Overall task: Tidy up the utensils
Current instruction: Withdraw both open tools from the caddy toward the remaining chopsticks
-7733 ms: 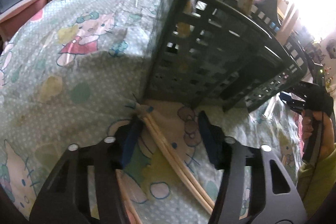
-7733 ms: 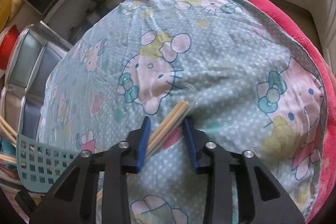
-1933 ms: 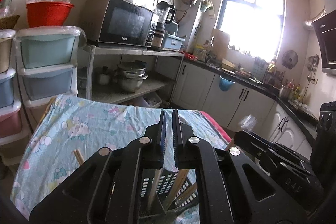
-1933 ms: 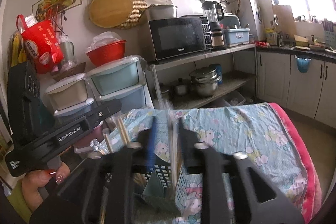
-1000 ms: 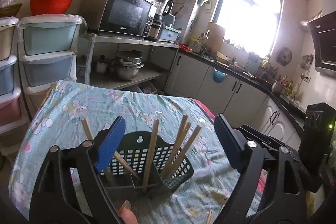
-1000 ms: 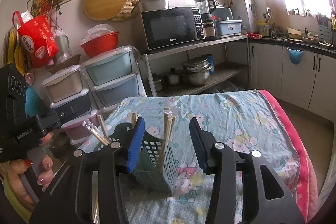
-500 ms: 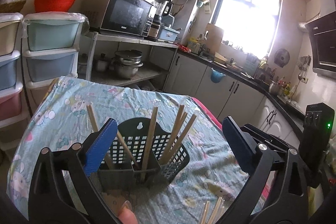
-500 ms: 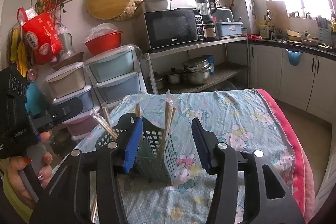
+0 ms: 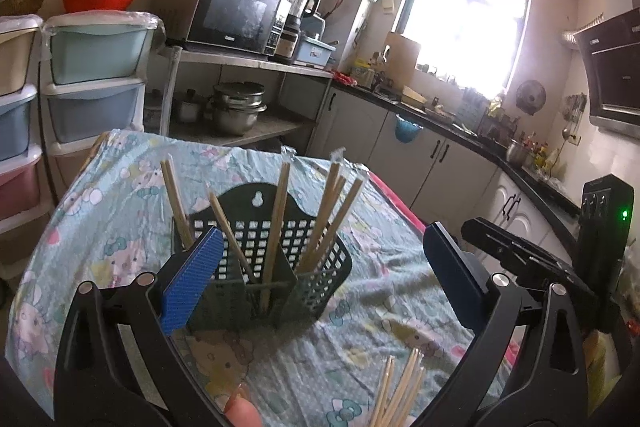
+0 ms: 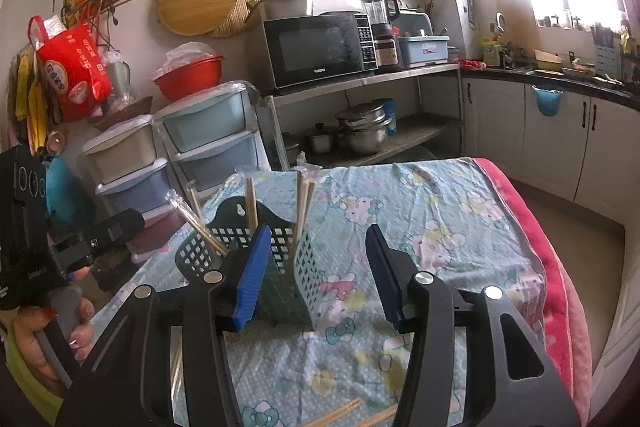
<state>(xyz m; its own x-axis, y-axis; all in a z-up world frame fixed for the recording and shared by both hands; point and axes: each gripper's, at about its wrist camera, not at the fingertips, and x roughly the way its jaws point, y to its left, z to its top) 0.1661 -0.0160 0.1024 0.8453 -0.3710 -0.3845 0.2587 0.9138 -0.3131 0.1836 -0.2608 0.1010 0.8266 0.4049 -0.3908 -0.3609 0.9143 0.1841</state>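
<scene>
A dark plastic utensil basket (image 9: 264, 267) stands upright on the Hello Kitty tablecloth (image 9: 360, 307), with several wrapped wooden chopsticks (image 9: 280, 219) standing in its compartments. It also shows in the right wrist view (image 10: 288, 267). My left gripper (image 9: 320, 279) is open wide and empty, held back from the basket. My right gripper (image 10: 316, 267) is open and empty, just in front of the basket. Loose chopsticks (image 9: 396, 391) lie on the cloth near me; they also show low in the right wrist view (image 10: 340, 413).
Stacked plastic drawers (image 10: 208, 139) stand behind the table's far left. A shelf with a microwave (image 10: 320, 47) and pots (image 10: 360, 135) is behind. Kitchen cabinets (image 10: 560, 139) run along the right. A pink blanket edge (image 10: 552, 267) borders the table's right side.
Both grippers opened after dropping chopsticks into the basket about two seconds ago, then drew back and a little up from it. The left one opened wider still.
</scene>
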